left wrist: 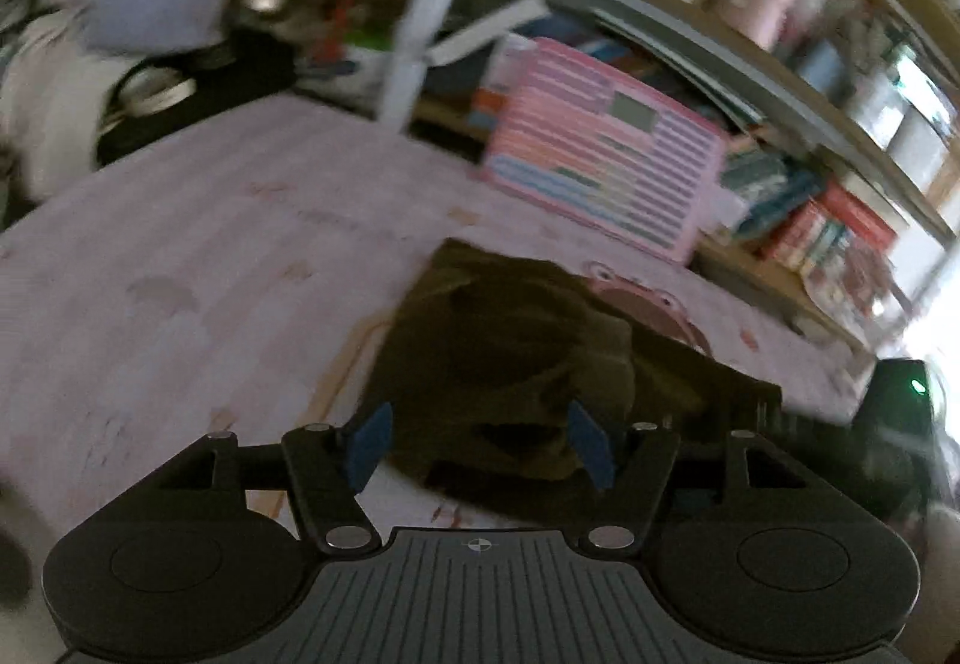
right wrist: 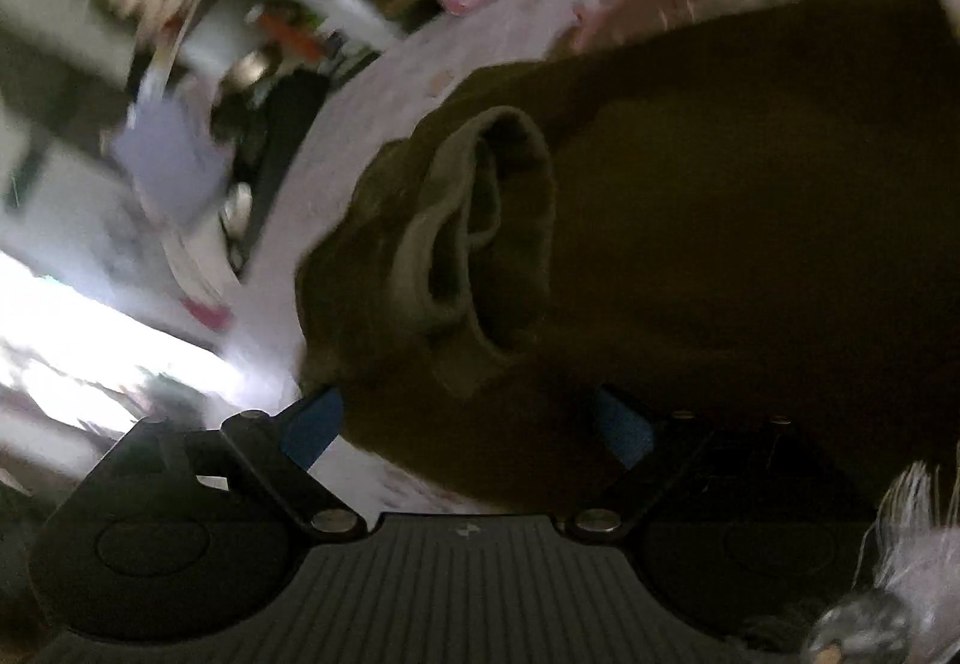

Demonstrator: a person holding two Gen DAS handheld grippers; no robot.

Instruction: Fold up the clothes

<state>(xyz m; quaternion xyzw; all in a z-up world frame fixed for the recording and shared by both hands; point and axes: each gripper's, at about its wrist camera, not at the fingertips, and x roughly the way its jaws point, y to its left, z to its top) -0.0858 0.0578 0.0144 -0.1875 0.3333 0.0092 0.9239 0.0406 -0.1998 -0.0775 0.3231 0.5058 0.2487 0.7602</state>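
- From the left wrist view, the left gripper has its blue-padded fingers spread wide, with nothing between them.
- A dark olive garment lies bunched just ahead of those fingers on a pale pink patterned bedsheet.
- Beyond the garment a pink striped box stands at the far edge of the sheet, in front of a metal shelf rack crowded with books and bundles; the picture is blurred, so finer detail is lost.
- A second black gripper body shows at the right edge, beside the garment.
- From the right wrist view, the right gripper is also spread open, its fingers sitting on either side of the garment's near edge without pinching it.
- The olive garment fills most of this view, with a ribbed cuff or collar opening turned up toward the camera, and the pink sheet shows past it.
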